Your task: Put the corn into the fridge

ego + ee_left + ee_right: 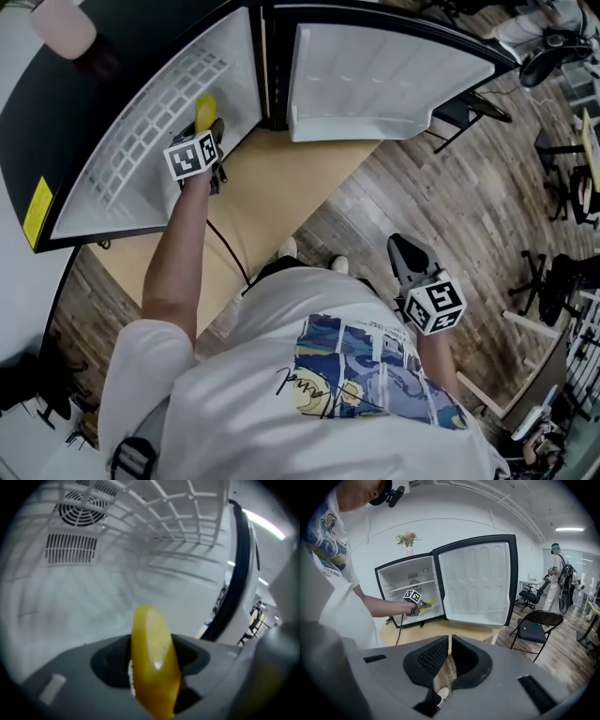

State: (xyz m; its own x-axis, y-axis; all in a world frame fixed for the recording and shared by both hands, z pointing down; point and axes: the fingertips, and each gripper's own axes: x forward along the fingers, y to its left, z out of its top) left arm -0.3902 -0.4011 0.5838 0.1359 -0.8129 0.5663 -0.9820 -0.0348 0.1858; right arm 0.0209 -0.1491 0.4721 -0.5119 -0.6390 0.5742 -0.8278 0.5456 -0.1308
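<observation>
Yellow corn (pixel 151 644) pinched between left gripper (pixel 154 667) jaws, tip inside open fridge (pixel 84 597)

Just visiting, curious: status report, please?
Left hand-held gripper shut on corn, just inside open fridge. Right hand-held gripper shut, empty, held back. Nothing blocking.

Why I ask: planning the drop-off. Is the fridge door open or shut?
Open: the fridge door stands swung wide, baring the white interior and wire shelf.
</observation>
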